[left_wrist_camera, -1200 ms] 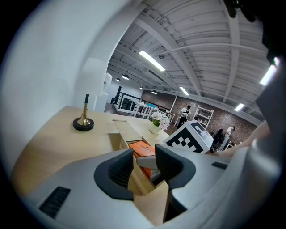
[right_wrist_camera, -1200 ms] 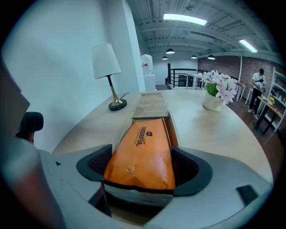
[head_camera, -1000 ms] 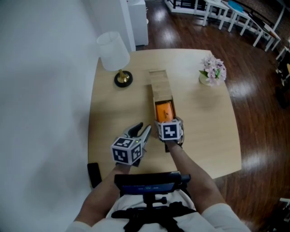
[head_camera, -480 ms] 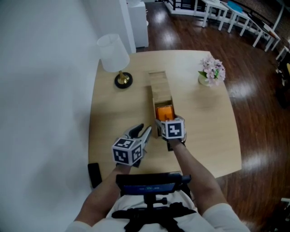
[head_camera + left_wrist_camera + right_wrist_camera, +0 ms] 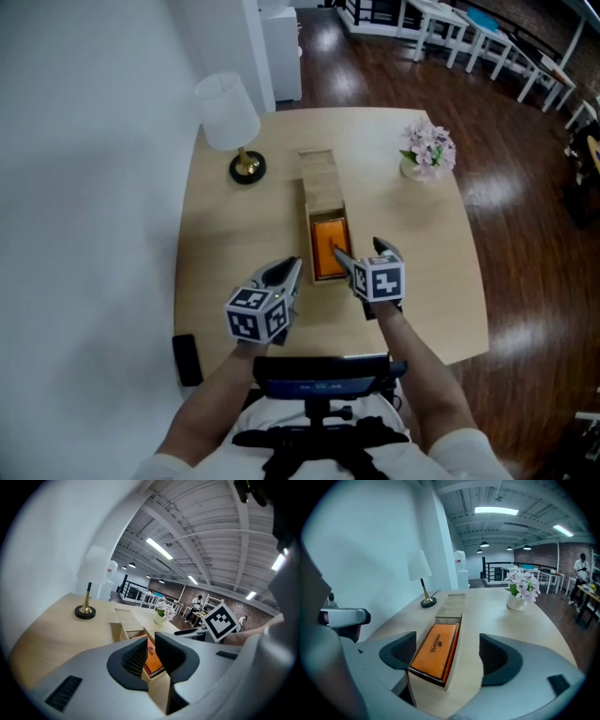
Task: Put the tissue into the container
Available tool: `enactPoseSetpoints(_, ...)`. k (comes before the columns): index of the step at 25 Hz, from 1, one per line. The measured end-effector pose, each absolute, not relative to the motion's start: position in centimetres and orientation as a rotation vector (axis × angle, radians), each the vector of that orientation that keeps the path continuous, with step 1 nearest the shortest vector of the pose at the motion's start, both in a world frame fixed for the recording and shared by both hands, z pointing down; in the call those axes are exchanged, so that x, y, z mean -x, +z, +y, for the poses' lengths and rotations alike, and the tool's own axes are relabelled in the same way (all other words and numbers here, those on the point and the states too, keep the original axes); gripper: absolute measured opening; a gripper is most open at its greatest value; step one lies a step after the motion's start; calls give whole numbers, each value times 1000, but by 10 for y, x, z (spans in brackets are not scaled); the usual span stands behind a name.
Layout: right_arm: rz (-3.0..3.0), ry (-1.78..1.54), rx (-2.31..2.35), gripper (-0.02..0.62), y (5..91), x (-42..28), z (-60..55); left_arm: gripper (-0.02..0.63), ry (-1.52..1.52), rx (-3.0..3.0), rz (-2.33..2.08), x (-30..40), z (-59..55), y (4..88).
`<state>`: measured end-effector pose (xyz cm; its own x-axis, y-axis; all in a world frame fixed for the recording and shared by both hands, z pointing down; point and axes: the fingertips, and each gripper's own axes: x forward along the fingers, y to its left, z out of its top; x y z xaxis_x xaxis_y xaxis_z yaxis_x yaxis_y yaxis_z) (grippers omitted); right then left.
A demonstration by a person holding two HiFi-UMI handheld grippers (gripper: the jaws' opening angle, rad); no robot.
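Observation:
An orange tissue pack (image 5: 328, 248) lies flat inside the near end of a long wooden container (image 5: 307, 202) in the middle of the table; its sliding lid (image 5: 317, 169) is pushed toward the far end. In the right gripper view the tissue pack (image 5: 436, 648) fills the box's open part. My right gripper (image 5: 364, 251) hovers at the box's near right corner, open wide, with nothing held; its jaws stand either side of the container (image 5: 466, 663). My left gripper (image 5: 289, 270) sits left of the box; its jaws are closing to a narrow gap with nothing between them.
A white-shaded lamp (image 5: 230, 117) on a brass foot stands at the far left of the table. A pot of pink flowers (image 5: 427, 150) is at the far right. A black object (image 5: 186, 359) lies at the near left edge. White furniture stands on the dark floor beyond.
My right gripper has drawn back and to the right, off the container's near end, so the whole orange pack shows. The left gripper has stayed in place with its jaws narrower.

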<state>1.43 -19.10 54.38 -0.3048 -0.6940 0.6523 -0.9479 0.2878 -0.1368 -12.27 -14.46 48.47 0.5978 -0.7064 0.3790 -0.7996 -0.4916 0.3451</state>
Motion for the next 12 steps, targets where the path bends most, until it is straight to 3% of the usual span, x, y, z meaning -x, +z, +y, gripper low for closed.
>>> enactPoseSetpoints(6,-2172,698,-1469,298,514,-43,-184,46,236,-2342,-1208,104,-142,478)
enactPoseSetpoints(12,-2250,692,-1416,200,499,-54,-178,46,222,-2344,-1233,91,-135,470)
